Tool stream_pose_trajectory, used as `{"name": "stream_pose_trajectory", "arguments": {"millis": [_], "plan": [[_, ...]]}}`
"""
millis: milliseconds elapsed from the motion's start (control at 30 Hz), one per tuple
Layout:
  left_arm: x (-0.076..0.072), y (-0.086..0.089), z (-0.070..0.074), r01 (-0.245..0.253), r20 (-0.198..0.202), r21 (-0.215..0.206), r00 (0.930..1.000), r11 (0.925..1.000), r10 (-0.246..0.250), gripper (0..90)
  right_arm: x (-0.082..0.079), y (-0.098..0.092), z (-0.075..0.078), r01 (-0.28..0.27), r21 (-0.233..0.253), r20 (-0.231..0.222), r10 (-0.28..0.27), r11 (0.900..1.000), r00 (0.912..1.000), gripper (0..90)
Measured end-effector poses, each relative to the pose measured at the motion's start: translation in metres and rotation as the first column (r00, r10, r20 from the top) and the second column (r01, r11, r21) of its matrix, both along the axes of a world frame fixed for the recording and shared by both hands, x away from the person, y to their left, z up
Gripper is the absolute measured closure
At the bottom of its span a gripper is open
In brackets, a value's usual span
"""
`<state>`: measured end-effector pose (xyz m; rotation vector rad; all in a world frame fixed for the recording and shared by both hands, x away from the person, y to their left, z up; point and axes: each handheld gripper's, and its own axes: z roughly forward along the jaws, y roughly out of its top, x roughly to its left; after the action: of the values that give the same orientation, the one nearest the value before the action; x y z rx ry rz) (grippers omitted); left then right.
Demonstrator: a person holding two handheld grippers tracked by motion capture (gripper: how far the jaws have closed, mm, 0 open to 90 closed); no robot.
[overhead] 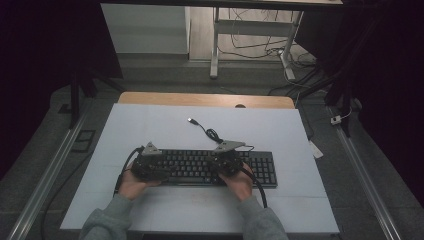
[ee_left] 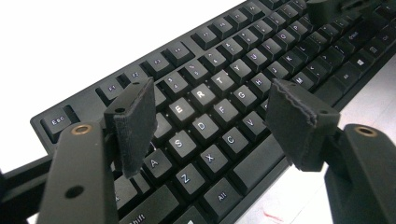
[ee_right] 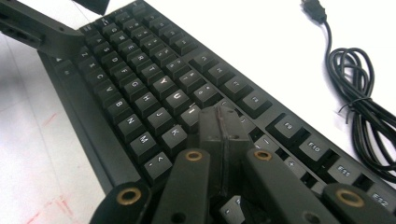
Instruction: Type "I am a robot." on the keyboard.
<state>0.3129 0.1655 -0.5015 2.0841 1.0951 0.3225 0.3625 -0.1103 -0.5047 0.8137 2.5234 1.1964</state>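
Over the black full-size plastic keyboard [overhead: 210, 167] on the white bench [overhead: 150, 130], the right gripper [ee_right: 223, 128], fingers pressed together holding nothing, should press keys straight down, while the left gripper [ee_left: 210, 116], fingers wide, stays clear.

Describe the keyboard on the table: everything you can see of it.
The keyboard is a full-size black board, plastic by its look, with white legends and a number pad at its right end. It lies flat on the white table cover, long side toward the person. Its black cable lies partly coiled behind it, USB plug unplugged. The left claw hovers open over the left letter keys; the right claw, shut, is down at the keys near K.
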Motion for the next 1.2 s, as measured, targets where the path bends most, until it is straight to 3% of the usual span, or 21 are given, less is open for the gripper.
{"name": "stream_pose_trajectory", "arguments": {"millis": [633, 900, 1000, 1200], "plan": [[0.0, 0.0, -0.001, 0.004, -0.005, 0.012, 1.0, 0.9999, -0.004, 32.9, 0.008, 0.015, -0.009, 0.003, -0.031, 0.0, -0.003, 1.0, 1.0, 89.6], [0.0, 0.001, -0.002, 0.002, -0.006, 0.015, 1.0, 0.9999, -0.002, 32.8, 0.009, 0.019, -0.013, 0.007, -0.067, 0.0, -0.007, 0.998, 1.0, 89.7], [0.0, 0.001, -0.002, 0.001, -0.003, 0.015, 1.0, 0.9999, -0.001, 32.7, 0.008, 0.018, -0.011, 0.005, -0.058, 0.001, -0.005, 0.998, 1.0, 89.7], [0.0, 0.002, -0.001, -0.011, 0.002, 0.008, 0.9999, 0.9999, 0.011, 32.7, -0.001, 0.005, 0.002, 0.005, 0.009, 0.039, -0.005, 1.0, 0.9992, 89.7]]}}
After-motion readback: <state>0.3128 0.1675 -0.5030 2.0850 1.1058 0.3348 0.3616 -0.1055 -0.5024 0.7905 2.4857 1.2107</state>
